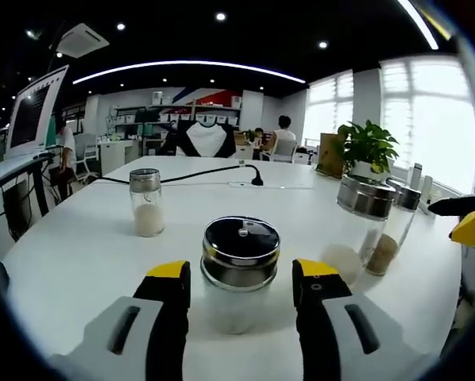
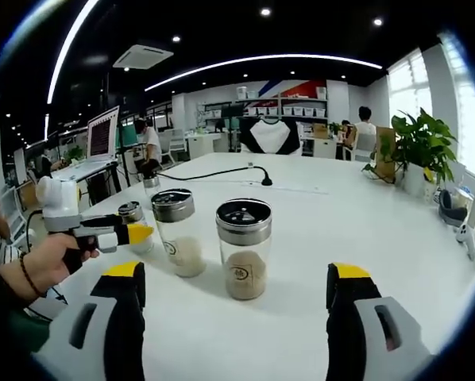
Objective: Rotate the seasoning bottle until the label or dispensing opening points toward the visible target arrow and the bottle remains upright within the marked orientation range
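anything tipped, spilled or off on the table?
Nothing stands out. All four seasoning bottles stand upright with lids on, no spill on the white table. No target arrow visible.

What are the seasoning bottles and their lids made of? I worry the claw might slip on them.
The nearest seasoning bottle looks like clear smooth glass, perhaps hard plastic: its pale contents show through. Its lid seems polished metal with a glossy dark top that mirrors the ceiling lights. The bottle of brown seasoning looks alike, with a label on its wall. The left claw has black pads, possibly rubber.
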`<state>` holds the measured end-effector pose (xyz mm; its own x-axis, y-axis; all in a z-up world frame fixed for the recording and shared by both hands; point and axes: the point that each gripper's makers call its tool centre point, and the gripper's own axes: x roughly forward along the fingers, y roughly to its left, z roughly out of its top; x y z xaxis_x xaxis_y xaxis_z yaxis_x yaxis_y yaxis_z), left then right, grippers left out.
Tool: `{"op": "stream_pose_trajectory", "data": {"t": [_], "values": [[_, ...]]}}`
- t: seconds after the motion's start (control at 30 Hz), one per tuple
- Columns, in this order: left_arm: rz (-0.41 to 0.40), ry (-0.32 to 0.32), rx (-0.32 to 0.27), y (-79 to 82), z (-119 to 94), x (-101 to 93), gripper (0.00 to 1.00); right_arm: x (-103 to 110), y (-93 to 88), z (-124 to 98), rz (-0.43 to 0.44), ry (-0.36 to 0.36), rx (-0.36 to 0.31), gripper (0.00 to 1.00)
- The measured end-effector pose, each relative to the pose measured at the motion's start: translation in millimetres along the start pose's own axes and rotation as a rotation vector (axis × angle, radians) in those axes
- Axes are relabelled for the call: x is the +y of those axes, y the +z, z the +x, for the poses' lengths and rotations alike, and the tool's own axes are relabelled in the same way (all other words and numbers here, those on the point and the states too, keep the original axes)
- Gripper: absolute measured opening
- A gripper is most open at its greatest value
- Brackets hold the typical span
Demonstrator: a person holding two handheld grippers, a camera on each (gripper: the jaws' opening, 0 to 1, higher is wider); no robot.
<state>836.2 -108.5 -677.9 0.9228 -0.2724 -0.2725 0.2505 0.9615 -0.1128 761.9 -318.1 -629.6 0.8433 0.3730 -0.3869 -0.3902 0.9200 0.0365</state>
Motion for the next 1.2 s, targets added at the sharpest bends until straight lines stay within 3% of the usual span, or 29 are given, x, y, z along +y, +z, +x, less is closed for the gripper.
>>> {"op": "stream_pose_trajectory", "data": {"t": [0.13,0.27,0.33,1.2], "values": [[0.006,0.011,0.004,-1.1,2.8,1.1,0.53,0.1,-2.4,1.1,0.017,0.004,0.01,0.98],[0.007,0.016,0.004,-2.6,3.4,3.0,0.4,-0.6,-2.9,1.5,0.018,0.003,0.01,0.98],[0.027,0.011,0.004,-3.1,3.9,3.4,0.39,-0.6,-2.8,1.8,0.018,0.005,0.01,0.97],[0.074,-0.015,0.014,-4.3,2.8,3.0,0.37,2.2,-9.5,4.5,0.028,0.023,0.034,0.94]]}}
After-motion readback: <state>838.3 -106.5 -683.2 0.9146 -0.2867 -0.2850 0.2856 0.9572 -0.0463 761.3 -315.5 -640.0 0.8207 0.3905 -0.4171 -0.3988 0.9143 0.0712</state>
